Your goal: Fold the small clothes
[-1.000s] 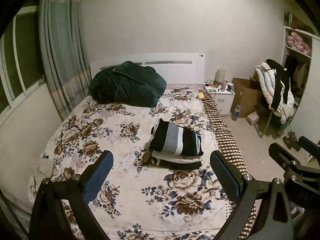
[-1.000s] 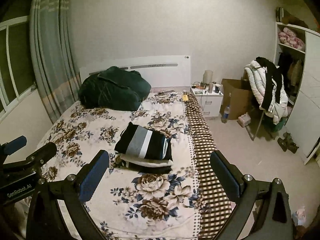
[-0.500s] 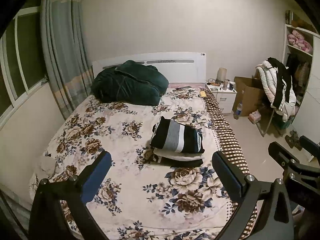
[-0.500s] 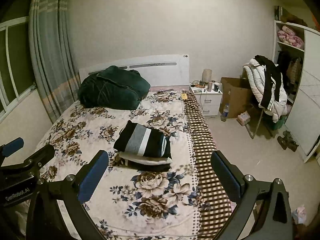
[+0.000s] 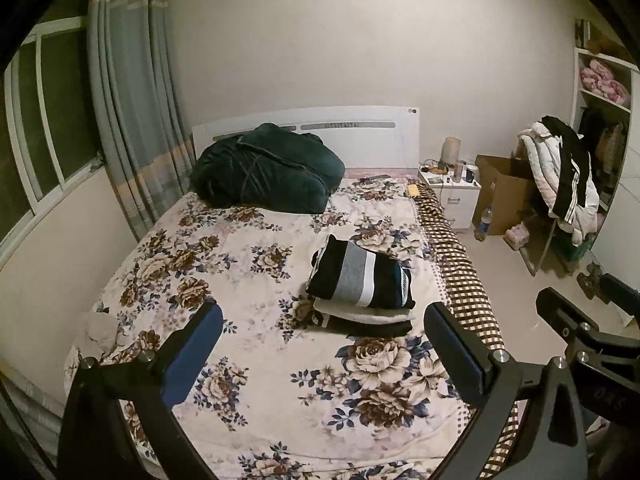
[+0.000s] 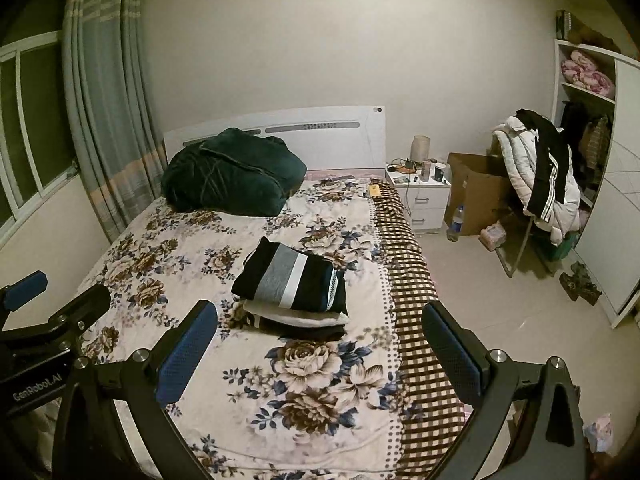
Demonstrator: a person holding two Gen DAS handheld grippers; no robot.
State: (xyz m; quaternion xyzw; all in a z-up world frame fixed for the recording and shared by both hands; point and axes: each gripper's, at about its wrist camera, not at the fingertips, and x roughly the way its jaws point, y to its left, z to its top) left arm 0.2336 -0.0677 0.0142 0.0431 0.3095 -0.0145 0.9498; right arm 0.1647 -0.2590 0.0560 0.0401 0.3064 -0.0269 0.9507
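I'm looking across a dim bedroom, plain pale wall (image 5: 320, 40) ahead and a light floor (image 6: 500, 300) to my right. The bed (image 5: 248, 280) wears a floral cover, a white headboard (image 5: 360, 124) behind it and a dark green bundle (image 5: 268, 172) up top. Grey curtains (image 5: 132, 120) hang beside the dark window (image 5: 44, 120). There's a white nightstand (image 6: 424, 196), a cardboard box (image 6: 476, 192), a coat-draped chair (image 6: 536, 176) and open shelving (image 6: 580, 80).

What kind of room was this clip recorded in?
A home bedroom, most likely: a bed with a floral cover and white headboard, a white nightstand beside it, and a stack of folded clothes on the cover. Both the left gripper and right gripper are open, holding nothing.
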